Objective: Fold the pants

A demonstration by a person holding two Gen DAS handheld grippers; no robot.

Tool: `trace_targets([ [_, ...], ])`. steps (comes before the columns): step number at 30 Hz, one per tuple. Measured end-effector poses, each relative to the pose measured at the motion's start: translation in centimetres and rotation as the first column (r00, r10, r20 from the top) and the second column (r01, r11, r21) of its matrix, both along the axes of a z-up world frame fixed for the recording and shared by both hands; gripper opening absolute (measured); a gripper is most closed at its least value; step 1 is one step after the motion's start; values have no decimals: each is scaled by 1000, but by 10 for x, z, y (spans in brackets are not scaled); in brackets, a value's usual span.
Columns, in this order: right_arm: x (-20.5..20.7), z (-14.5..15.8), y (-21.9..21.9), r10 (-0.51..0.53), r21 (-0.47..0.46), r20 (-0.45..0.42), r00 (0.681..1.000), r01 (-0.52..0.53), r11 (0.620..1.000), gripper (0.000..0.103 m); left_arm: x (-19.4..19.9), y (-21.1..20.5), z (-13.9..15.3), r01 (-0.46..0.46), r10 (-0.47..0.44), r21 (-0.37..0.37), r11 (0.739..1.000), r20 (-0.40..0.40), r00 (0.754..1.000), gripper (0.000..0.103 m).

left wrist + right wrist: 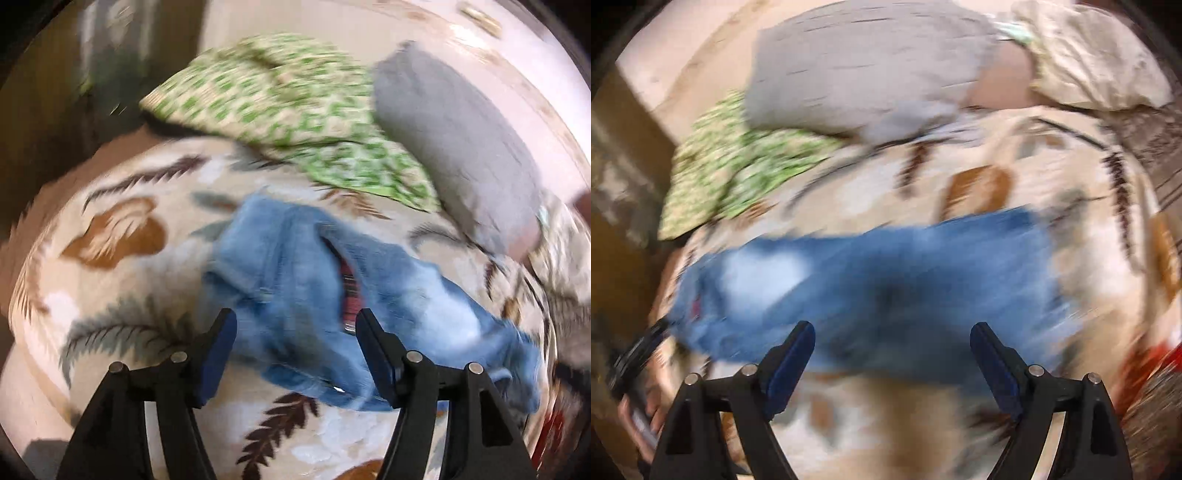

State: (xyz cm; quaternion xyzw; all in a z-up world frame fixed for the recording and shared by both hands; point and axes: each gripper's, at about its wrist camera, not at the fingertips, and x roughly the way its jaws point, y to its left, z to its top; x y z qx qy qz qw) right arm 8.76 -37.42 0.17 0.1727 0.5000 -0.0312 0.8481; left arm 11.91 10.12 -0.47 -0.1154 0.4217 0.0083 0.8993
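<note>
The blue pants [295, 295] lie crumpled near the middle of the leaf-patterned bedspread [122, 236], just beyond and below my left gripper [295, 325] and my right gripper [892, 336], both with jaws spread and empty, with a green-patterned pillow [266, 99] and a grey pillow [454, 136] toward the far edge.

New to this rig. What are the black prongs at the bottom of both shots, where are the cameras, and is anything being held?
No robot arm here: a person carries a two-finger gripper in each hand, each with a fisheye camera looking along its fingers. One picture is from the left gripper, the other from the right gripper. Both stand open above blue jeans lying crumpled on a leaf-patterned blanket; nothing is held. Behind lie a green patterned cloth and a grey pillow. The pictures are motion-blurred.
</note>
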Motion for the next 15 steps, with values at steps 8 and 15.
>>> trace_targets([
  [8,23,-52,-64,-96,21,-80,992,98,995,66,0,-25,5,117,-114,-47,992,68,991,80],
  [15,48,-81,-71,-61,70,-123,991,70,995,41,7,-66,-23,215,-217,-70,974,-10,976,80],
])
